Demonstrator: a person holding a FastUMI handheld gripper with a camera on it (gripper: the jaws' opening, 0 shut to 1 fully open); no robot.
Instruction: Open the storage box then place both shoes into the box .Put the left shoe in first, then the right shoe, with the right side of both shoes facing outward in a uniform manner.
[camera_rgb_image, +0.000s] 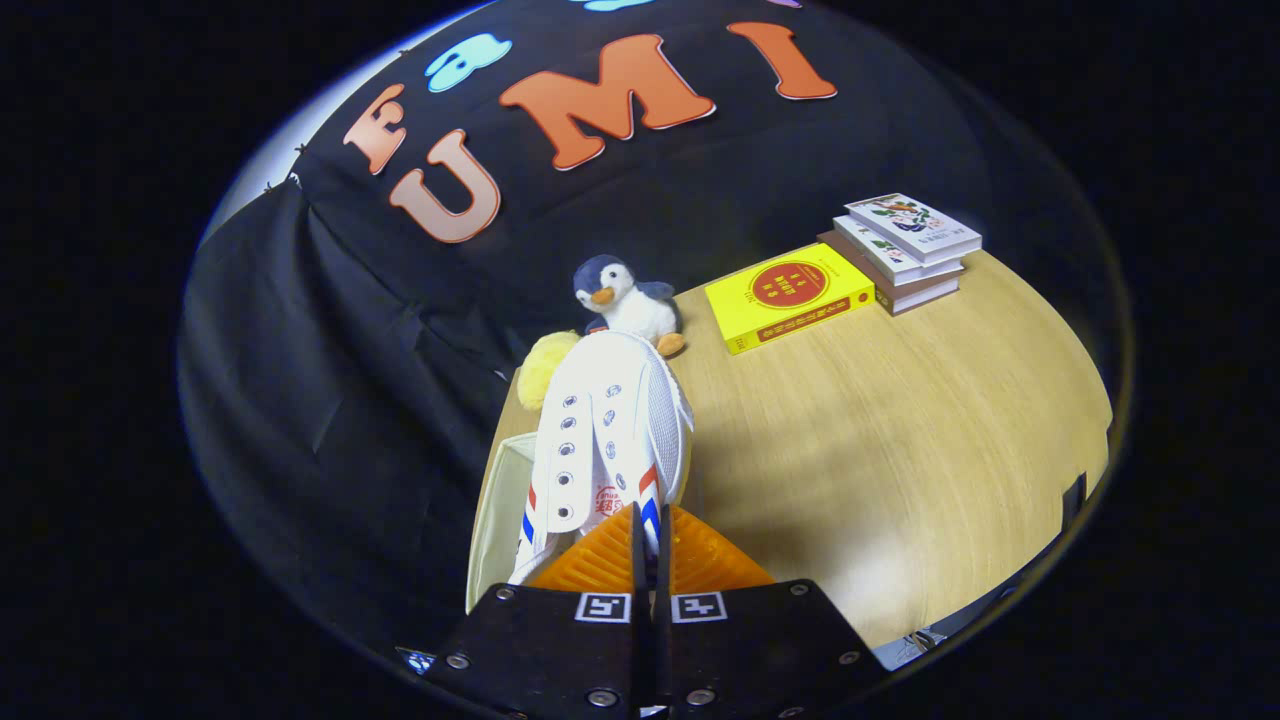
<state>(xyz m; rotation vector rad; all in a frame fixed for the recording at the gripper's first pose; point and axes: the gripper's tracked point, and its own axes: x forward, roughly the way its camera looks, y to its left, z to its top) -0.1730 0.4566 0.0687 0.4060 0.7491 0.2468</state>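
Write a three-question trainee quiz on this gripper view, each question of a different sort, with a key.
1. True or false: the gripper is shut on the white sneaker.
2. Which thing lies flat on the wooden table next to the stack of books? A) a yellow book B) a red mug C) a green bowl
3. Fill in: beyond the sneaker's toe sits a plush ____.

Key
1. True: both fingers pinch the sneaker's rear edge.
2. A, the yellow book.
3. penguin, beside a yellow fluffy thing.

No legible text on shoe (610, 440), yellow book (788, 295), stacked books (905, 250)
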